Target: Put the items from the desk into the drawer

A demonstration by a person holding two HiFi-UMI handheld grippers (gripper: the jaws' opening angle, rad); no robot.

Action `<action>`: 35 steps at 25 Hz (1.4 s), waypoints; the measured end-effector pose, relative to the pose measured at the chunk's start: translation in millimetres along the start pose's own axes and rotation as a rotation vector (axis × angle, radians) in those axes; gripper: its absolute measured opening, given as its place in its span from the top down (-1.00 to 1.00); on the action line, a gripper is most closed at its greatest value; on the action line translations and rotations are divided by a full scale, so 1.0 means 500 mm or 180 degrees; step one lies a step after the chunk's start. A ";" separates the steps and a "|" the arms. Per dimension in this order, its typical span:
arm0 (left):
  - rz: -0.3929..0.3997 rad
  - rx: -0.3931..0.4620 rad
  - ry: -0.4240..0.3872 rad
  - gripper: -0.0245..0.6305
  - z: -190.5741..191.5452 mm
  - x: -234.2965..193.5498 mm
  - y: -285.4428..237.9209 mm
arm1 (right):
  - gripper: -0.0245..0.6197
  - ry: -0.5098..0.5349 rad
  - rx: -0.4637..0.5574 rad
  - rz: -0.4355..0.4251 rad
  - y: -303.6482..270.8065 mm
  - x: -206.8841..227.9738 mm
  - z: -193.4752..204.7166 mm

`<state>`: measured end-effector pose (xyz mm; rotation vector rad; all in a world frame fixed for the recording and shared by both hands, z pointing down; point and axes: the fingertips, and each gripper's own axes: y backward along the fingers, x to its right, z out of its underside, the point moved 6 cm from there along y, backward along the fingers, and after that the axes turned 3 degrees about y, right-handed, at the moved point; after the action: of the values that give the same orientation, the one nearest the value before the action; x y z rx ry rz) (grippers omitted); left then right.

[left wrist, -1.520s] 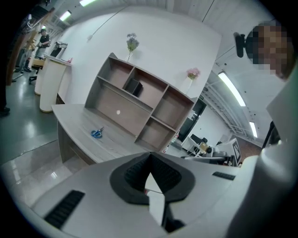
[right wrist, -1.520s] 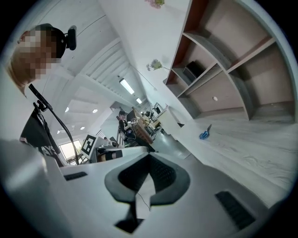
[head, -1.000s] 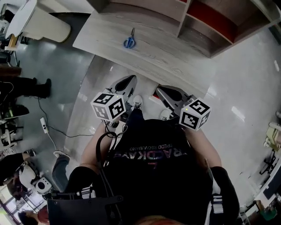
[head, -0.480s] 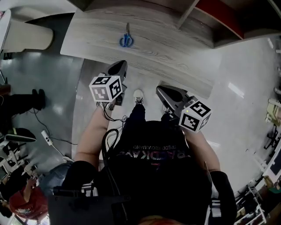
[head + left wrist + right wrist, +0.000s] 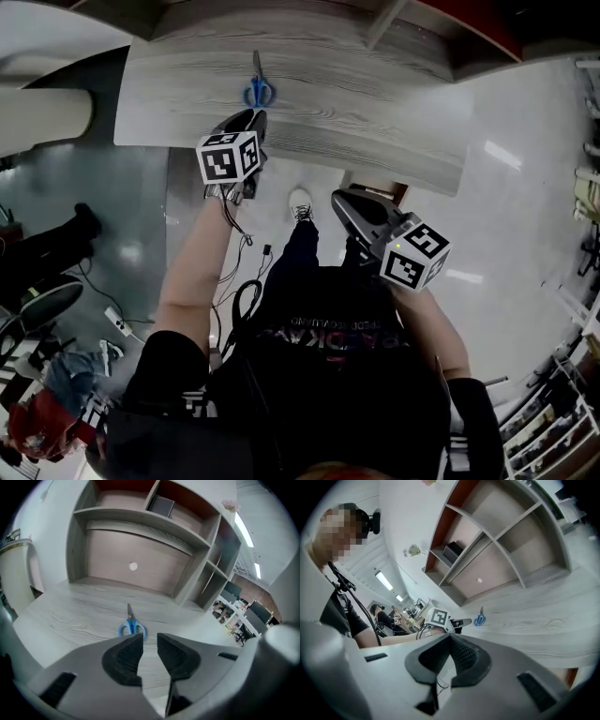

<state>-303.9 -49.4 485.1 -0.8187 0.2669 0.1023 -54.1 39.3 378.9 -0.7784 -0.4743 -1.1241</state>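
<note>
Approach step: L gripper (image 5: 246, 120) sat near blue scissors (image 5: 257, 89) on desk (image 5: 375, 112), jaws slightly apart, empty; R gripper (image 5: 349, 202) back, jaws together. Next prob.: advance, straddle them, close.

- wooden shelf unit (image 5: 140, 524) with open compartments, its upper backs red-brown
- dark box (image 5: 161, 506) standing in an upper compartment
- small white round cap (image 5: 133, 566) on the lower back panel
- glossy grey floor (image 5: 141, 234), where a white power strip (image 5: 114, 322) lies with its cable
</note>
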 end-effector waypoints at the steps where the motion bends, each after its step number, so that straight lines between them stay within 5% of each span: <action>1: -0.0030 -0.0033 -0.0038 0.65 -0.006 -0.006 -0.013 | 0.87 -0.0016 0.0001 0.0027 0.000 -0.002 0.002; 9: -0.0390 -0.0268 -0.0167 0.61 -0.044 -0.049 -0.090 | 0.87 -0.0156 0.0059 0.0184 0.008 -0.005 0.027; 18: -0.0503 -0.0496 -0.0208 0.61 -0.035 -0.063 -0.120 | 0.87 -0.0235 0.0142 0.0233 0.003 0.007 0.020; 35: -0.0621 -0.0417 -0.0274 0.60 -0.016 -0.063 -0.123 | 0.87 0.0050 -0.0097 0.0276 -0.083 0.062 -0.057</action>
<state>-323.9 -96.5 532.1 -0.9637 0.0990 -0.0284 -81.8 -10.4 394.8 -0.8087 -0.4074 -1.0580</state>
